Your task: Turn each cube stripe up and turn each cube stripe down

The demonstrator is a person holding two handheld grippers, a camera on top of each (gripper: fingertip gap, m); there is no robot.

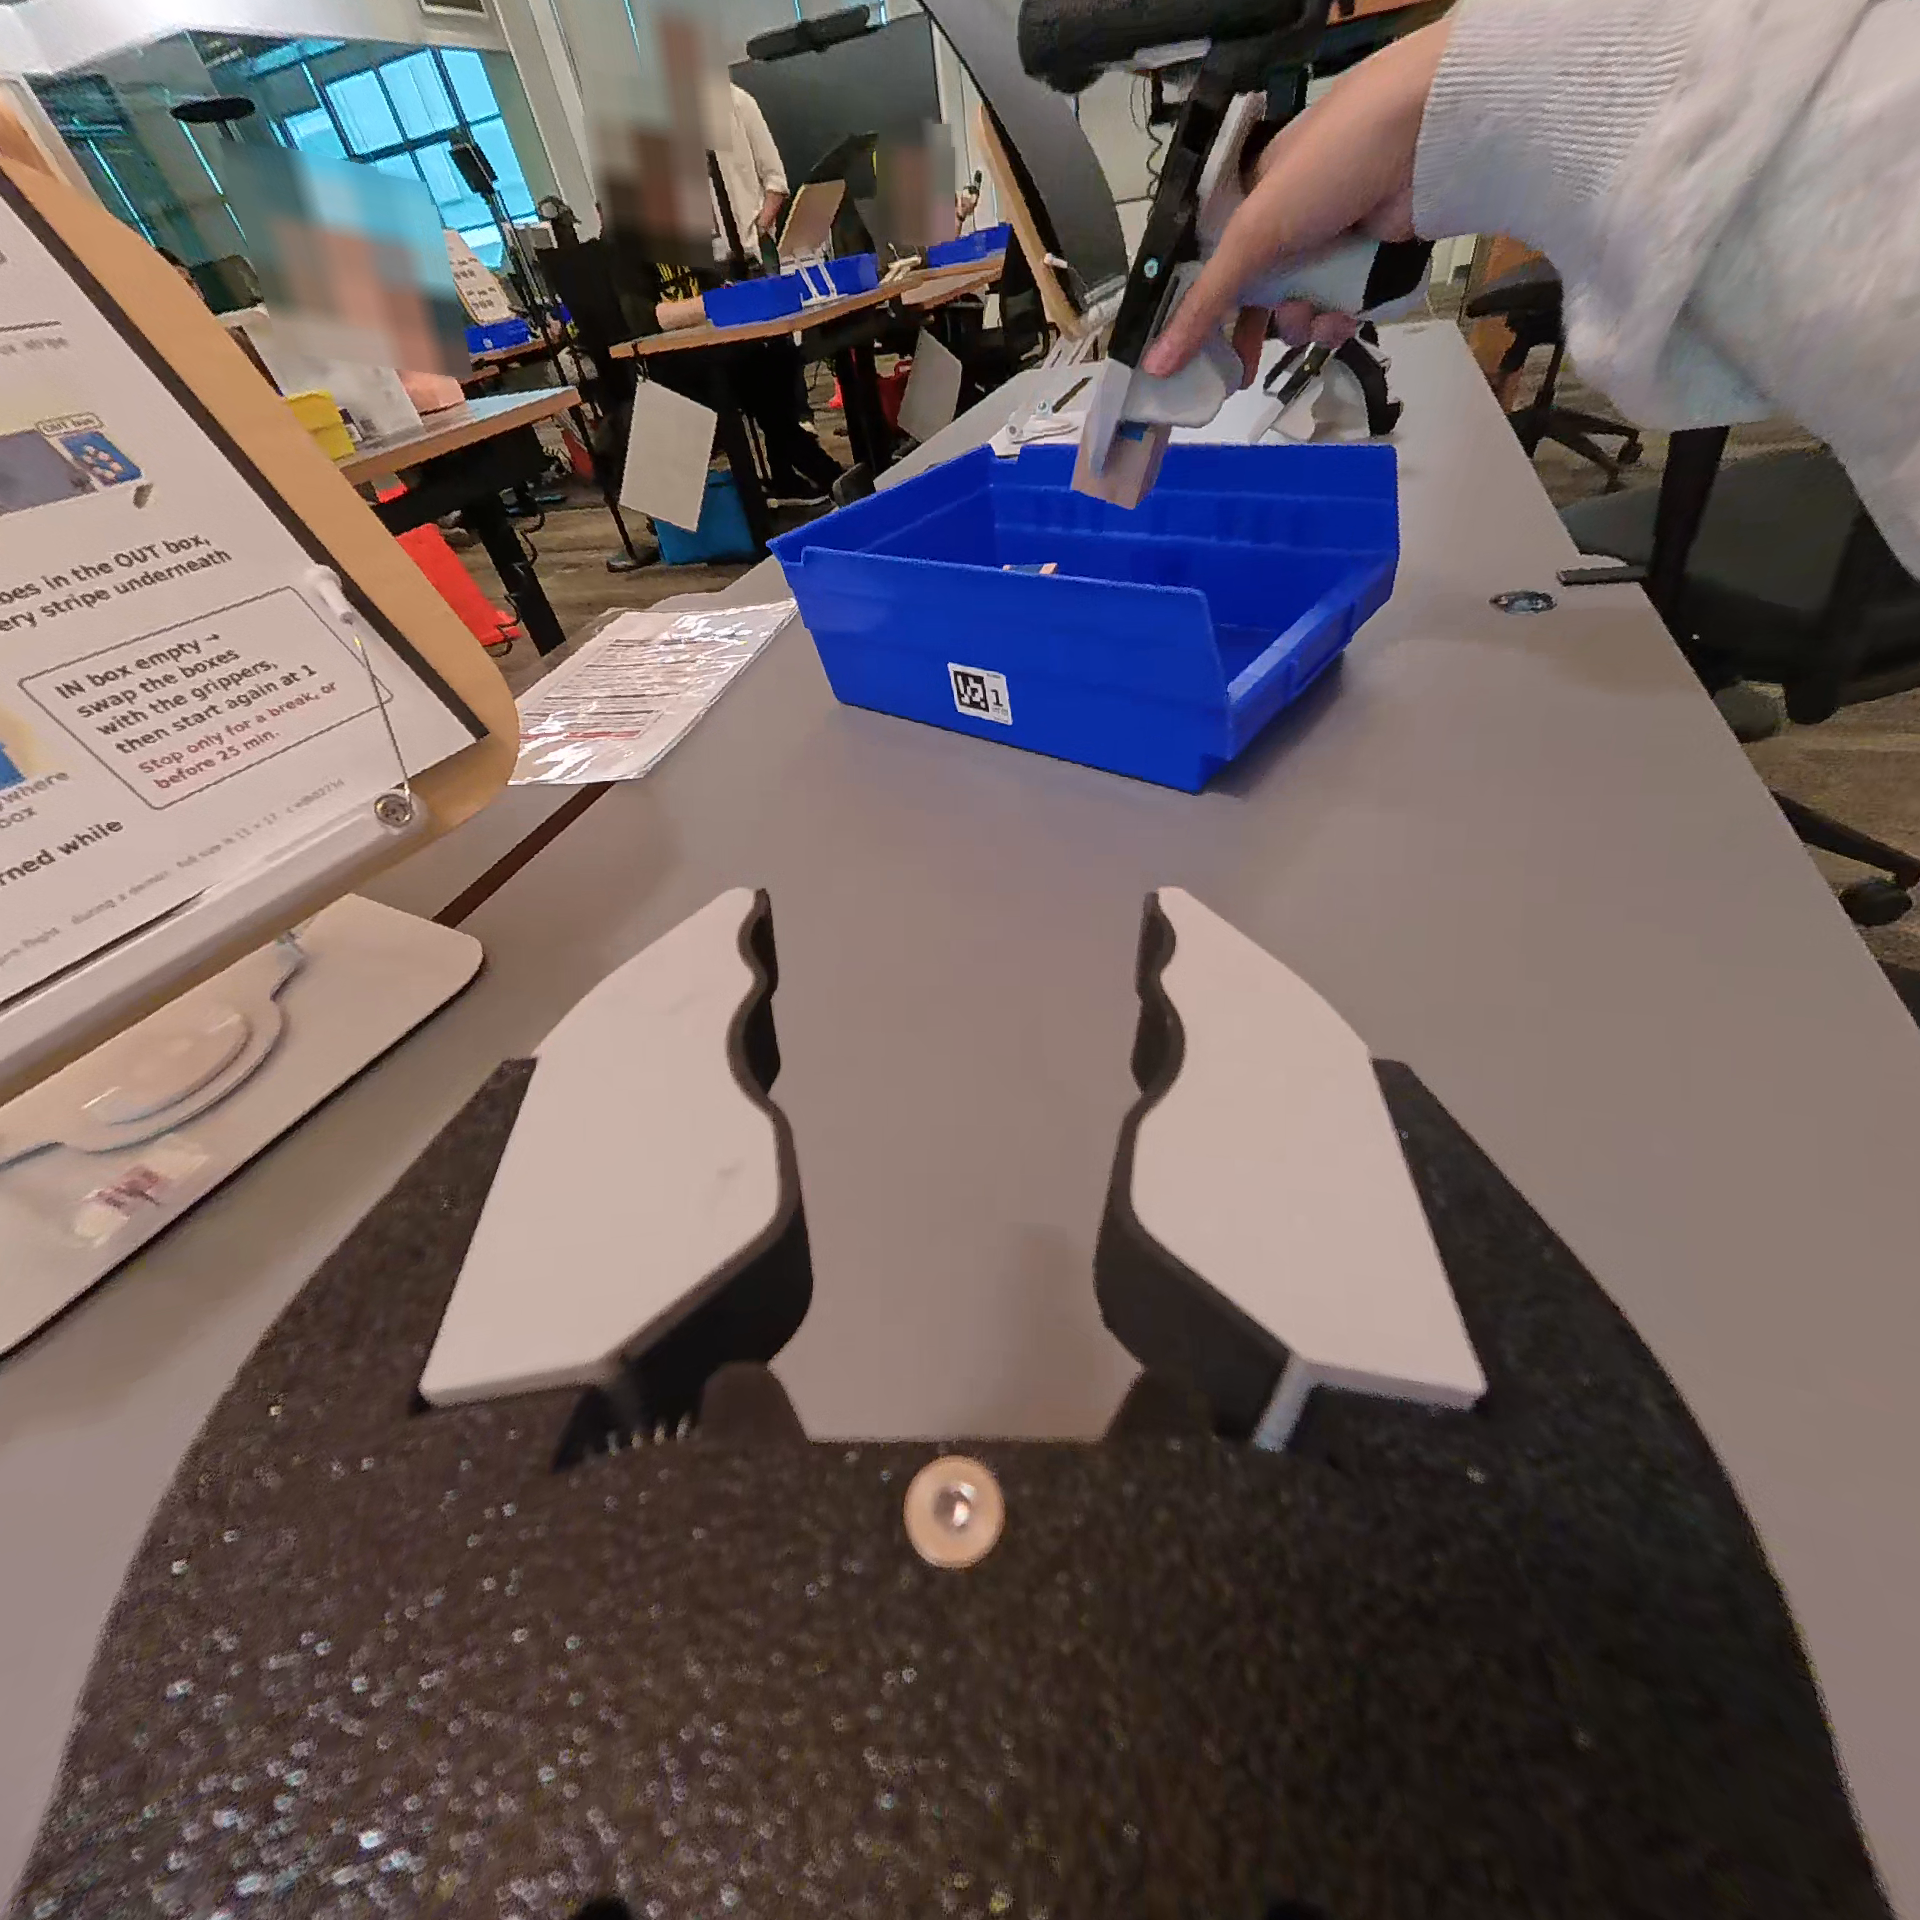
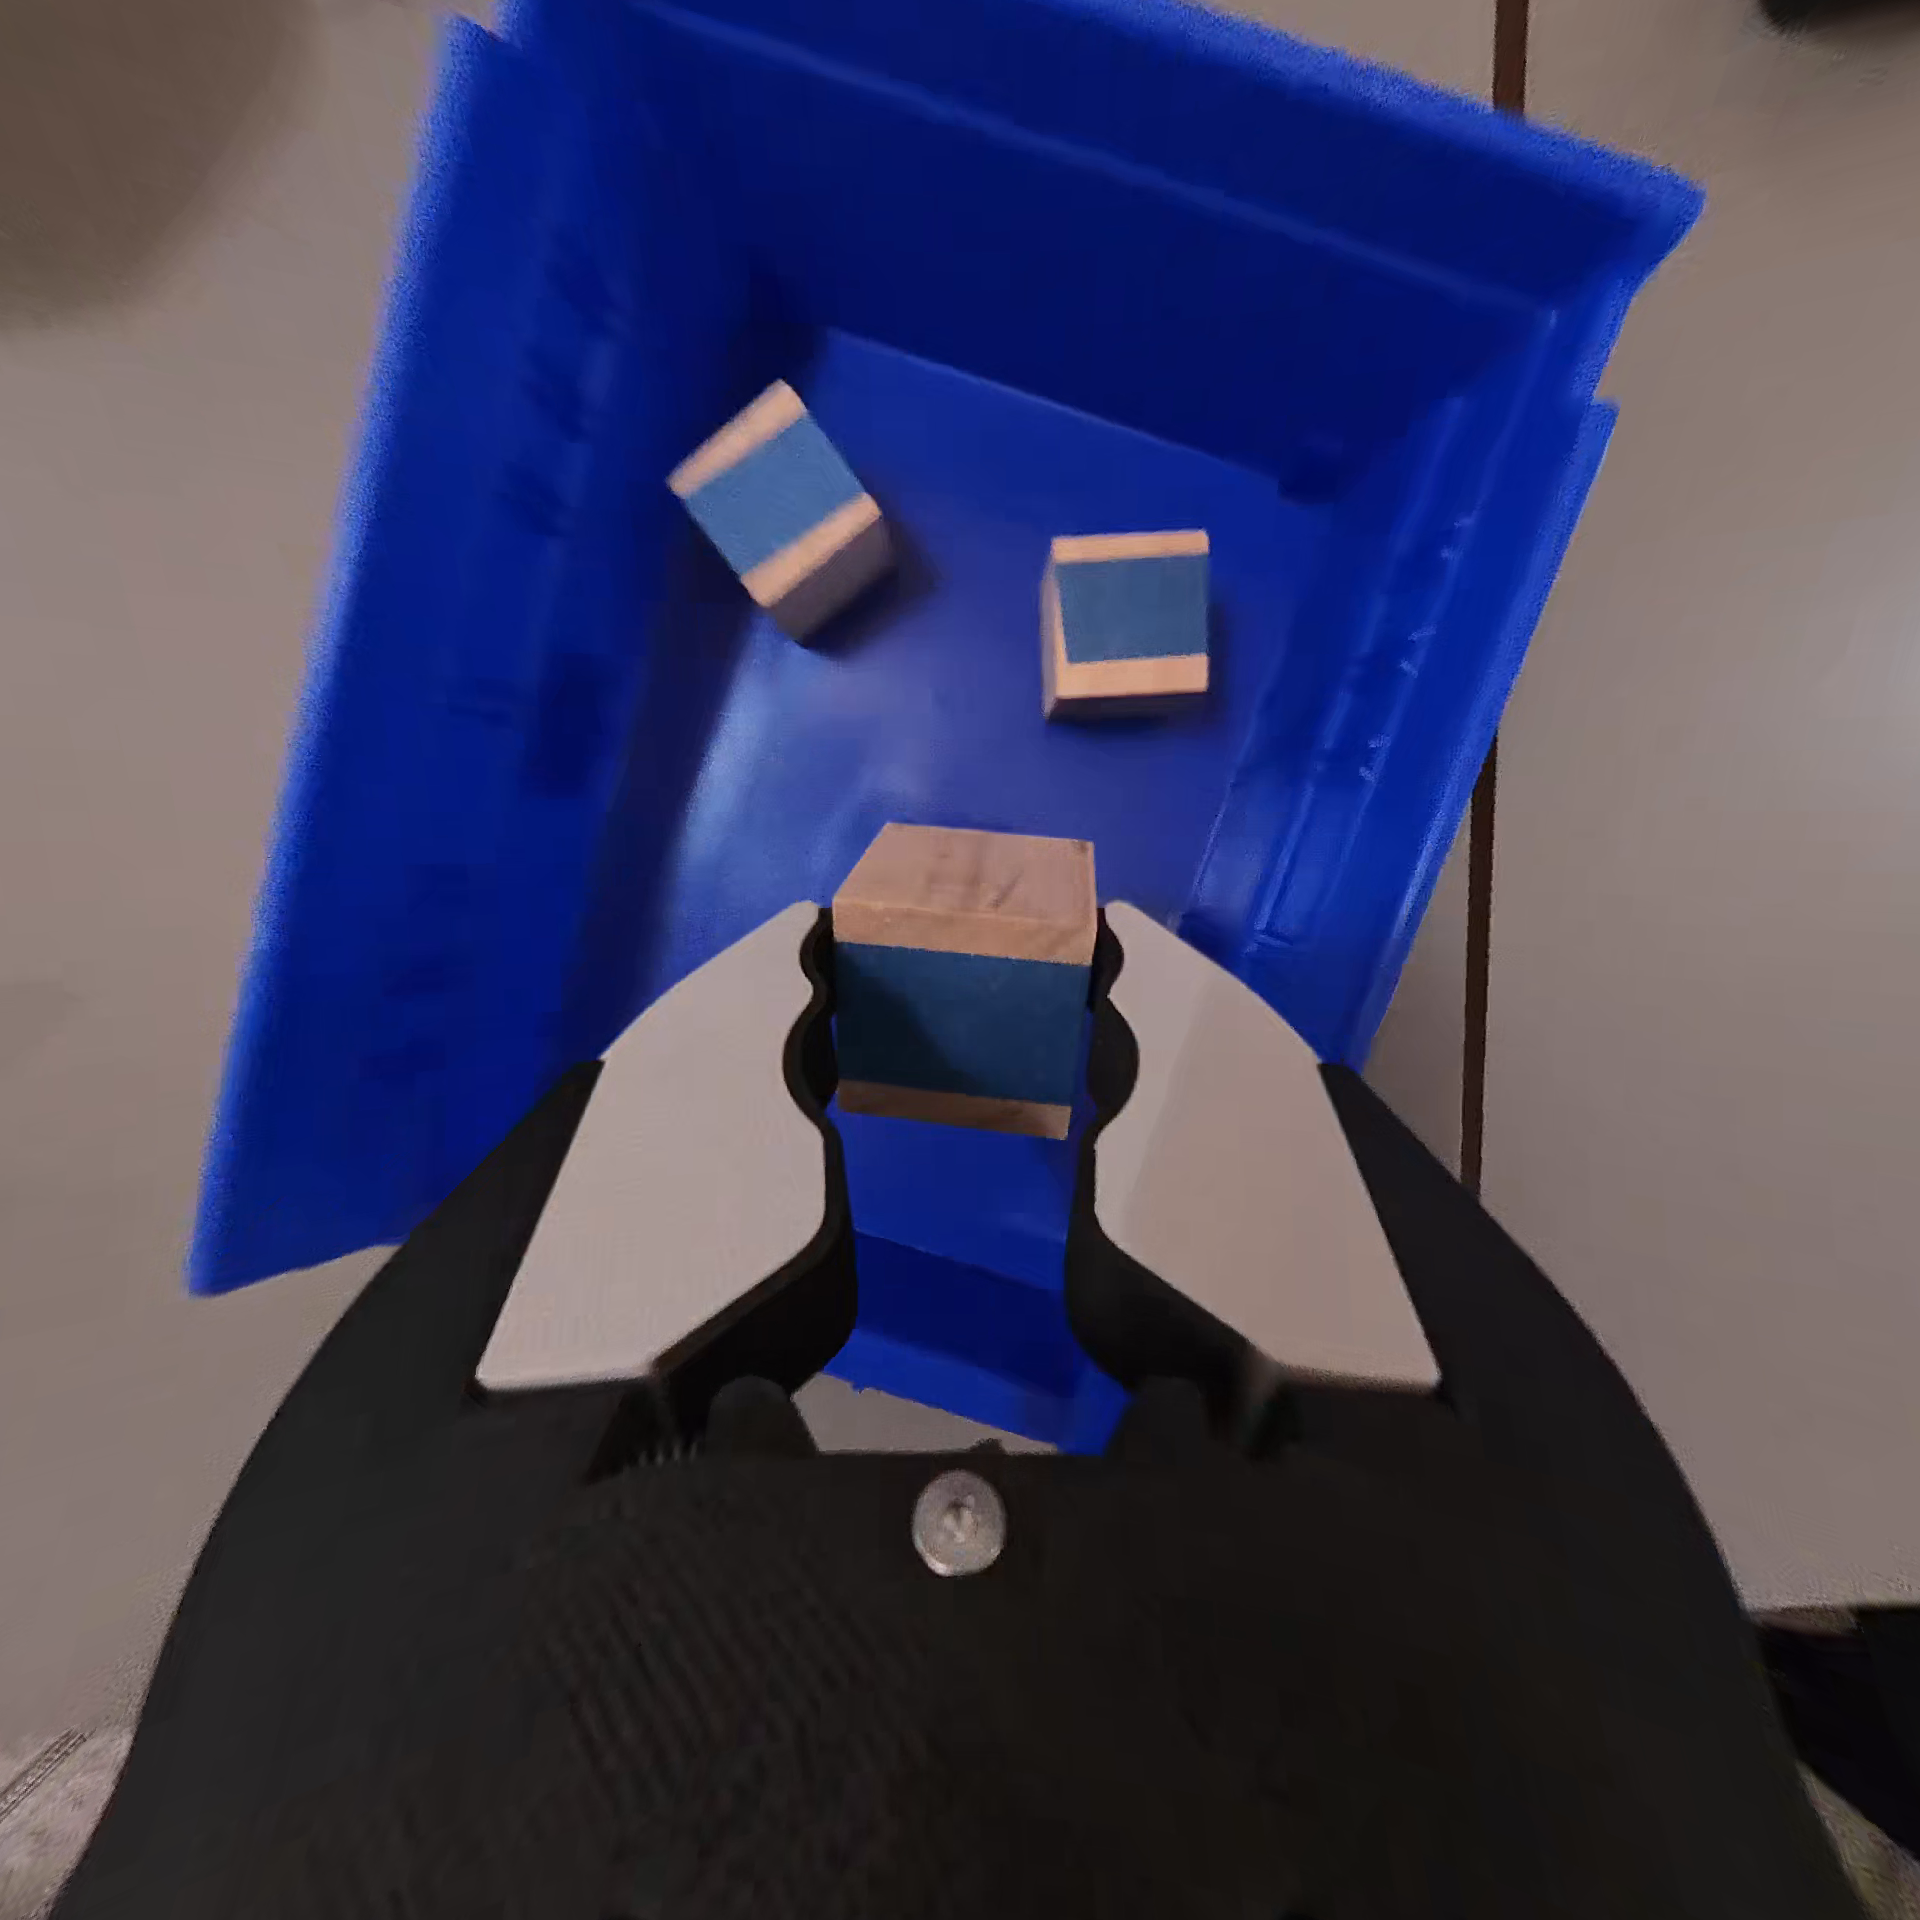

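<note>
My right gripper [image 2: 961,920] is shut on a wooden cube [image 2: 961,982] with a blue stripe facing the camera, held above the blue bin [image 2: 468,727]. Two more cubes lie on the bin floor, stripe up: one at the left [image 2: 779,509], one at the right [image 2: 1130,623]. In the left wrist view the right gripper [image 1: 1117,457] holds that cube [image 1: 1114,480] over the back of the bin [image 1: 1039,665]. My left gripper [image 1: 956,904] is open and empty, low over the grey table, well short of the bin.
A wooden stand with an instruction sheet [image 1: 208,644] is at the left on the table [image 1: 1351,935]. A plastic-sleeved sheet [image 1: 644,675] lies left of the bin. A sleeve and hand [image 1: 1558,187] reach in from the upper right. Office chairs stand right of the table.
</note>
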